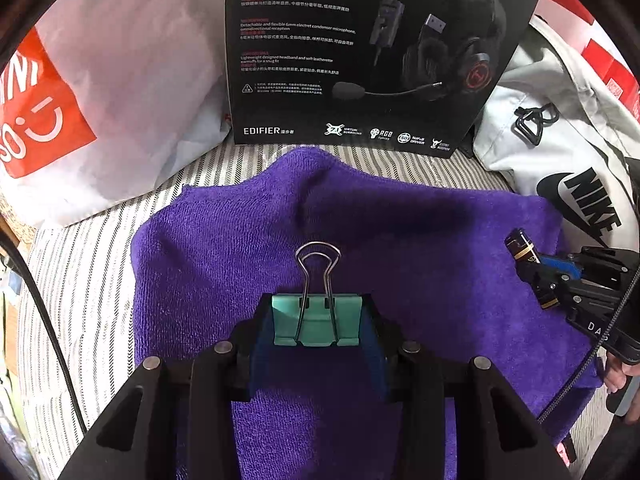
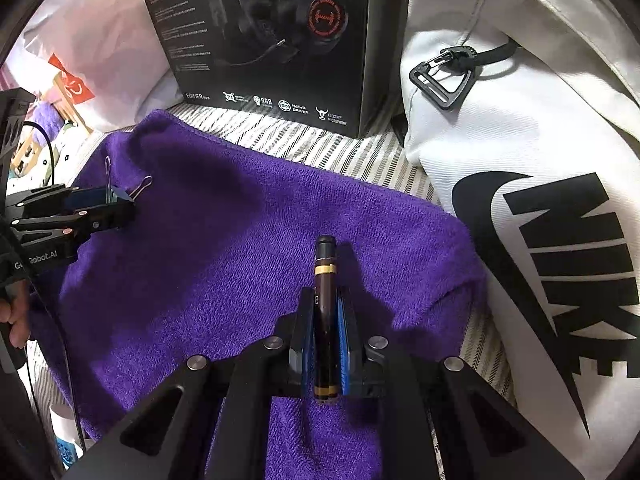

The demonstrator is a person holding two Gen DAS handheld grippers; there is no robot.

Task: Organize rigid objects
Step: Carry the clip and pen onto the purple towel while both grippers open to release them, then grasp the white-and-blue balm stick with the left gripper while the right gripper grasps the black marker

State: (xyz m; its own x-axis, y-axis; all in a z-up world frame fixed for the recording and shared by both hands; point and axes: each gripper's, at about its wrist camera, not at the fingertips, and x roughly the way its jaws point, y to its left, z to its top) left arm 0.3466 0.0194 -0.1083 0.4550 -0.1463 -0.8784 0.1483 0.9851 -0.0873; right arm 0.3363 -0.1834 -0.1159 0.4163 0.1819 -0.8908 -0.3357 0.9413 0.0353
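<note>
While both grippers hang over the cloth, each one has something pinched between its blue pads.

Left gripper [image 1: 316, 324]: jaws clenched on a mint-green metal binder clip [image 1: 316, 322] with silver wire handles; one wire loop stands up ahead of the fingertips, seen from the left wrist view.

Right gripper [image 2: 326, 320]: jaws clamped on a slim dark brown tube with gold bands [image 2: 325, 312] (a pen or a cosmetic stick, I cannot tell which); the tube lies along the fingers and its dark tip juts out past them.

Surface: a purple terry-cloth towel [image 1: 400, 232] spread over a grey-and-white striped sheet [image 1: 80, 280]; both held things sit above the towel, and whether either touches it cannot be told.

Spacing: the two grippers are well apart, the left one over the towel's left part, the right one near its right edge.

Behind the towel: a black cardboard headset box with EDIFIER lettering [image 1: 360, 48] standing upright.

Right of the towel: a white fabric bag with a black NIKE logo [image 2: 540, 240], with a black plastic buckle [image 2: 442, 78] on its strap.

Left of the box: a white plastic shopping bag with a red panel [image 1: 100, 80].

Person: fingers of a hand [image 2: 14, 320] show at the left edge of the right wrist view.
</note>
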